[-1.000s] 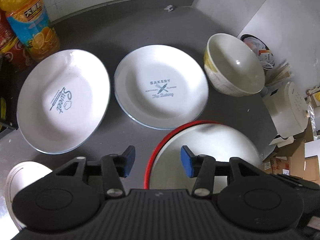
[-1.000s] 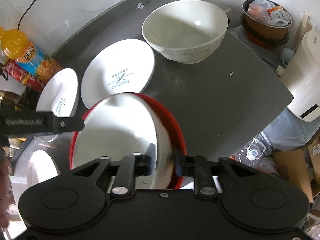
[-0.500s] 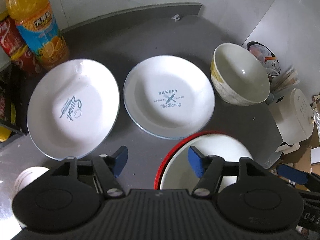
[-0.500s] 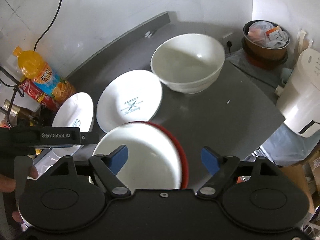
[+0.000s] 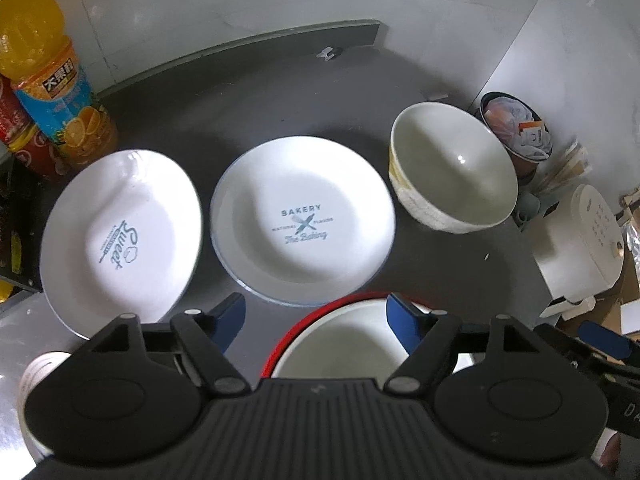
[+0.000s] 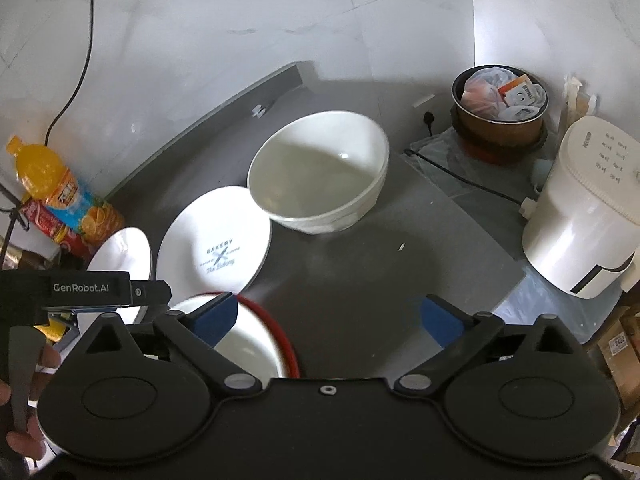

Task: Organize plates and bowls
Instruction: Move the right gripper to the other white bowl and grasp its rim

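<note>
On the dark grey surface (image 5: 280,92), seen from the left wrist, the items run from left to right as follows. At the far left stand an orange-drink bottle (image 5: 52,92) and, tucked against it, a red can (image 5: 20,140). Just in front of them lies a white plate printed "Sweet" (image 5: 120,240). Beside it, close but with a narrow gap, lies a second white plate printed "BAKERY" (image 5: 304,220). To its right stands a deep white bowl (image 5: 452,168), near the plate's rim; from the right wrist view its wall overlaps that rim, and contact cannot be told. Nearest the cameras sits a red-rimmed dish with a white inside (image 5: 344,340), partly hidden by the tool bodies, just in front of the "BAKERY" plate. At lower left, a further white vessel (image 5: 36,372) shows only in part.

The left claw (image 5: 316,316) hangs over the red-rimmed dish, its blue-padded fingers spread wide and gripping nothing. The right claw (image 6: 326,316) is likewise spread apart and empty; its left finger sits over the dish's rim, its right finger over bare surface. A person's hand (image 6: 24,400) holding the left tool shows at the left edge of the right wrist view.

Beyond the surface's right edge stand a white appliance (image 6: 584,216) and a brown pot stuffed with packets (image 6: 500,108).
</note>
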The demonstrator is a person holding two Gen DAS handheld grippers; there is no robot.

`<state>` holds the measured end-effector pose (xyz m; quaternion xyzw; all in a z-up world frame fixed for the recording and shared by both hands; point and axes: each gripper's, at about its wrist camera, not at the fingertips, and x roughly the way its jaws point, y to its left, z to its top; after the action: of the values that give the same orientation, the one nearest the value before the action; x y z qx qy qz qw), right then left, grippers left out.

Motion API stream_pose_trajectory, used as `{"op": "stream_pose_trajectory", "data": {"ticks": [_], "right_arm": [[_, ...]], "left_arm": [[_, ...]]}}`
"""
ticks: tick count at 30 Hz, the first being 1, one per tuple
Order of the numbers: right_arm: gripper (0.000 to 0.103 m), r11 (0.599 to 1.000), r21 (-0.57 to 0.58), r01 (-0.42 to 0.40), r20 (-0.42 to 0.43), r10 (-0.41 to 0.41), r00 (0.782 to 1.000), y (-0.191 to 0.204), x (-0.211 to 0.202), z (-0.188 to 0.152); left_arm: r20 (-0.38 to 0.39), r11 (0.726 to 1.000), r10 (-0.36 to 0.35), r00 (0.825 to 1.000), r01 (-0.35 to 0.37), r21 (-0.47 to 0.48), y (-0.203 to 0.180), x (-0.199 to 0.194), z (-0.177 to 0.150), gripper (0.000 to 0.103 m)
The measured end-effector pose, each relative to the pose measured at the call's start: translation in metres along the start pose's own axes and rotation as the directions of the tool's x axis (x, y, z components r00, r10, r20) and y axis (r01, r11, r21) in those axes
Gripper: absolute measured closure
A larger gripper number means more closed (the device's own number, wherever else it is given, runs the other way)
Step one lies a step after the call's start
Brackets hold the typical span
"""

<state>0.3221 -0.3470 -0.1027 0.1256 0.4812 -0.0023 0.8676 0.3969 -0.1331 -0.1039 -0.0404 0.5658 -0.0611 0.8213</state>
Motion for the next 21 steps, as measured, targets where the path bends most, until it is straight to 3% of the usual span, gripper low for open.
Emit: {"op": "stream_pose_trajectory", "data": {"ticks": [5, 9, 15, 21], "right_arm": [[0.004, 1.000, 0.008, -0.028, -0.003, 0.028, 1.000, -0.013, 0.006, 0.008], [0.004, 0.997, 0.046, -0.066, -0.043, 0.068, 0.997, -0.031, 0.020, 0.016], [0.004, 0.992, 0.066, -0.103, -0.054, 0.107, 0.993, -0.046, 0.037, 0.030], [0.014, 0.989, 0.086, -0.119, -0.061, 0.125, 0.990, -0.055, 0.062, 0.055]], "left_arm": [[0.007, 1.000, 0.003, 1.000, -0.003, -0.015, -0.013, 0.008, 0.011, 0.026], [-0.014, 0.996, -0.049, 0.999, 0.047, -0.076, -0.019, 0.020, 0.023, 0.026], [0.028, 0.991, -0.073, 0.997, 0.075, -0.114, -0.035, 0.033, 0.042, 0.026], [0.043, 0.977, -0.103, 0.994, 0.109, -0.183, -0.041, 0.053, 0.056, 0.027]]}}
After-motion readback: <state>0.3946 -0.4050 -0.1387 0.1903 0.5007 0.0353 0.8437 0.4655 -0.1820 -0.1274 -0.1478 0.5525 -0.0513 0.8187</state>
